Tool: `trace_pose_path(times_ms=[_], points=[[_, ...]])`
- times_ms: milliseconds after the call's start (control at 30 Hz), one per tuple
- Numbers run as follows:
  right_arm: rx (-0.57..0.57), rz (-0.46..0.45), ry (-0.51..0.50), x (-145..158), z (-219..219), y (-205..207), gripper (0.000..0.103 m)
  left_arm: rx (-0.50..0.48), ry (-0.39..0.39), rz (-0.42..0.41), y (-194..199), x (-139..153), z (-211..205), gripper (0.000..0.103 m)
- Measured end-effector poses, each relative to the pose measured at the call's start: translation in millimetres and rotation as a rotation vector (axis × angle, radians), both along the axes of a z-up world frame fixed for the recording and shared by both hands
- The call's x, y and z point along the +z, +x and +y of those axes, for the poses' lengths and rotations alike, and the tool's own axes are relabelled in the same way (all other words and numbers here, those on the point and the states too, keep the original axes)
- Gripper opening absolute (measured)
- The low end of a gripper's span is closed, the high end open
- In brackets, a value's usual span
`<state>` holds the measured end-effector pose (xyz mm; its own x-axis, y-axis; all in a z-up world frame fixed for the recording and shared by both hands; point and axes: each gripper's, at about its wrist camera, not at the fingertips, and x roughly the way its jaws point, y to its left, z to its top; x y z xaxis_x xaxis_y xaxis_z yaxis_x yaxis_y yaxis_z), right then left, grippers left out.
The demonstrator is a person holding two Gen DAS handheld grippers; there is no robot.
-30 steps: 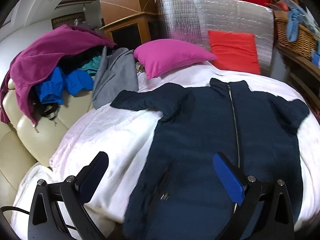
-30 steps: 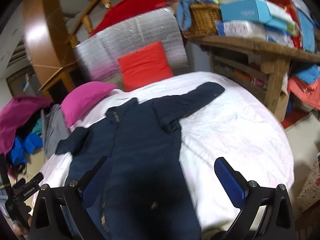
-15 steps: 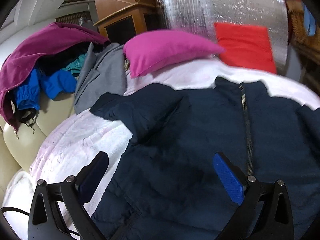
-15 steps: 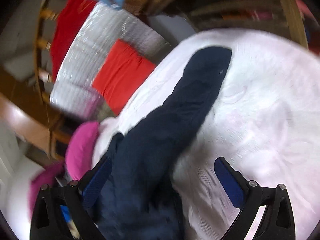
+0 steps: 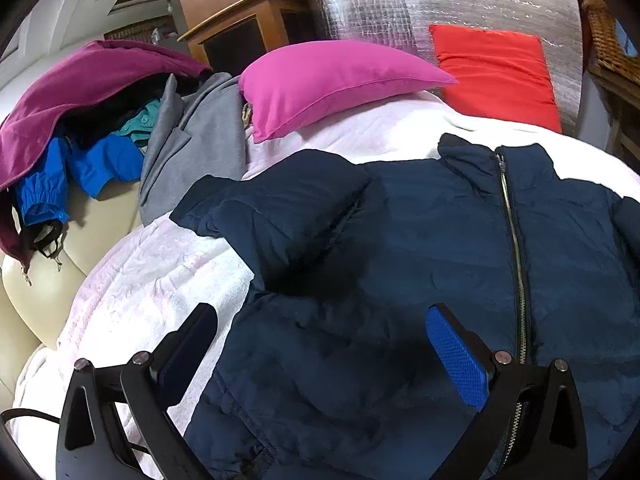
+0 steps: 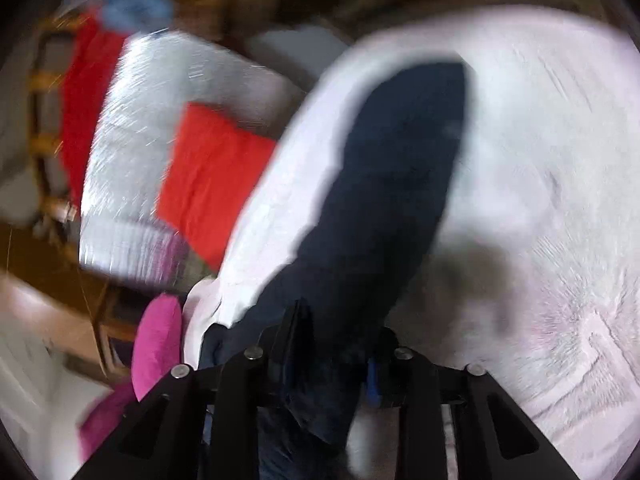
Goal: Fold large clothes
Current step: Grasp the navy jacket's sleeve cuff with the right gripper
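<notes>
White bed (image 5: 152,280), L hand-held gripper (image 5: 320,344) wide over navy jacket (image 5: 400,240), R hand-held gripper (image 6: 336,344) clamping sleeve (image 6: 392,184).

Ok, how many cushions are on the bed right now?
2: pink cushion at the head of the bed, left of the red cushion leaning on the silver panel. Others may be hidden.

- Navy jacket (image 5: 400,248): matt, softly puffed cloth with a metal zipper (image 5: 514,240).
- White blanket (image 5: 160,280) under the jacket: fuzzy, textured cloth.
- Pink pillow (image 5: 328,80) behind the jacket: smooth cloth.
- Silver panel (image 5: 440,0) behind the jacket: shiny, crinkled foil.
</notes>
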<state>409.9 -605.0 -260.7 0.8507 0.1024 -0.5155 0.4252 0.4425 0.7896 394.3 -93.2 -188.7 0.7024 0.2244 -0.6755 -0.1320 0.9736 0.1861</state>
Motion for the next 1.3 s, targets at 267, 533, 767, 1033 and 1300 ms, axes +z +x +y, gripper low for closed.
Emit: trace_pose_path(times_ms=[267, 533, 767, 1033, 1300], points=[[0.317, -0.195, -0.126, 80.9, 126.5, -10.1, 0.027, 0.03, -0.04, -0.03, -11.1, 12.6, 11.9, 0.103], [0.427, -0.026, 0.148, 8.7, 193.7, -0.7, 0.075, 0.042, -0.07, -0.002, -18.4, 10.9, 26.9, 0.103], [0.183, 0.034, 0.129, 26.6, 120.4, -76.9, 0.078, 0.047, -0.115, -0.013, -21.4, 17.1, 35.4, 0.103], [-0.077, 0.083, 0.271, -18.0, 29.7, -77.1, 0.084, -0.008, -0.064, -0.009, -21.7, 11.4, 12.0, 0.103], [-0.047, -0.002, 0.137, 4.5, 35.7, -40.7, 0.041, -0.041, -0.045, -0.011, -20.0, 10.9, -2.0, 0.103]])
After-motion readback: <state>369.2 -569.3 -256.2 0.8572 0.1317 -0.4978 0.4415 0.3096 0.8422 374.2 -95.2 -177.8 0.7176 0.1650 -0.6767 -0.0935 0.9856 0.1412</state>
